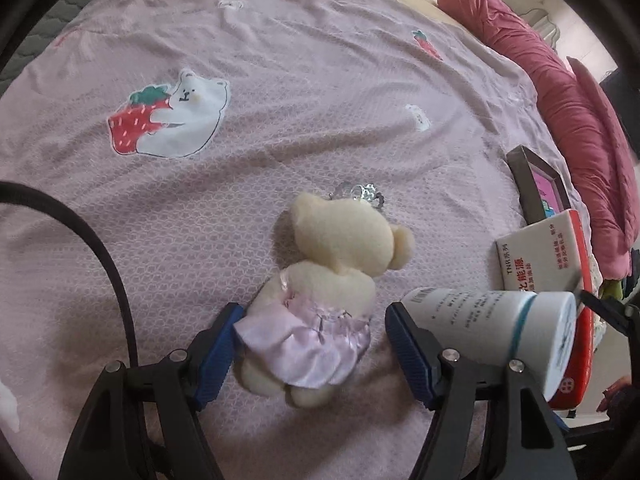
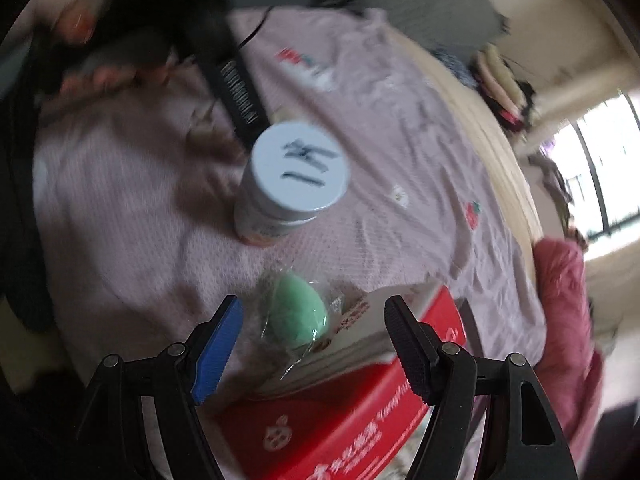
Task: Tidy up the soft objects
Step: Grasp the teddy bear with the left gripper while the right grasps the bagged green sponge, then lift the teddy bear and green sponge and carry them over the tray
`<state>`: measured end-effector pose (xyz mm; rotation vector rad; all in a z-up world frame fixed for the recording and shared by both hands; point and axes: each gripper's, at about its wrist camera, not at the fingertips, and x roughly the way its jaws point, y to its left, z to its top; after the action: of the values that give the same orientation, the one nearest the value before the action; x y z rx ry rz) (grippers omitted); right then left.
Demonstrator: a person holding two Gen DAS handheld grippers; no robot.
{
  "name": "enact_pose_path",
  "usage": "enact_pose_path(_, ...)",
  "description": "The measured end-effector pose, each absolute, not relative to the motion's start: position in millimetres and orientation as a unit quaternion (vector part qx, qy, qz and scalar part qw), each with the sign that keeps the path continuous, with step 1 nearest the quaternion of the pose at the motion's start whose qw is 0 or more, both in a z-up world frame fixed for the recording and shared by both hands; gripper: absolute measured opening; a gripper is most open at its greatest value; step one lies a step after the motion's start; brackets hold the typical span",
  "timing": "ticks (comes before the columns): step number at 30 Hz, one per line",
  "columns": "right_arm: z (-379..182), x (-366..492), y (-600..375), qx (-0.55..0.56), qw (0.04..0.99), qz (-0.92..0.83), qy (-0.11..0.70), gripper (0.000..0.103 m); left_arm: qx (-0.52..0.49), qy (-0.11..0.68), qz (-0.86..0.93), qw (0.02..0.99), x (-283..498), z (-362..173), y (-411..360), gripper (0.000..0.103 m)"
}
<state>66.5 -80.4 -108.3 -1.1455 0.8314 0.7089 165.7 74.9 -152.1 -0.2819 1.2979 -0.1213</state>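
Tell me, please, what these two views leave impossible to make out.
- Left wrist view: the teddy bear lies with its face hidden; the white bottle covers part of the red and white box.
- Right wrist view: motion blur smears the dark shapes at upper left; the bottle's label is unreadable; the wrapper veils the green sponge.

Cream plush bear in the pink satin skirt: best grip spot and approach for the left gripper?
Grip the cream plush bear across its skirted waist, coming from above. It lies flat on the pink bedspread, and the open left gripper already straddles the skirt. The waist is narrower than the head and looks compressible.
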Motion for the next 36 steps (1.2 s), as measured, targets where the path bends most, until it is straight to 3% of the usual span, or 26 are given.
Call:
enact_pose_path(10, -159, 95, -65, -0.591, 0.613, 0.327, 0.410, 0.073, -0.139, 0.595, -0.053, 0.789, 172, -159, 83, 0.060)
enact_pose_path(12, -165, 98, -66, -0.593, 0.608, 0.326, 0.415, 0.053, -0.135, 0.596, -0.046, 0.790, 173, -160, 82, 0.059)
enact_pose_path(17, -161, 101, -69, -0.565, 0.631, 0.321, 0.423, 0.045, -0.133, 0.590, -0.041, 0.795, 172, -158, 79, 0.055)
enact_pose_path(19, -150, 101, -74, -0.540, 0.655, 0.320, 0.421, 0.045, -0.141, 0.584, -0.048, 0.798, 168, -154, 83, 0.050)
enact_pose_path(27, -74, 88, -106, -0.393, 0.767, 0.302, 0.408, 0.045, -0.140, 0.544, -0.041, 0.826, 144, -109, 87, 0.048)
enact_pose_path(36, 15, 87, -179, -0.192, 0.869, 0.260, 0.374, 0.045, -0.111, 0.482, -0.077, 0.866, 110, -18, 50, 0.048)
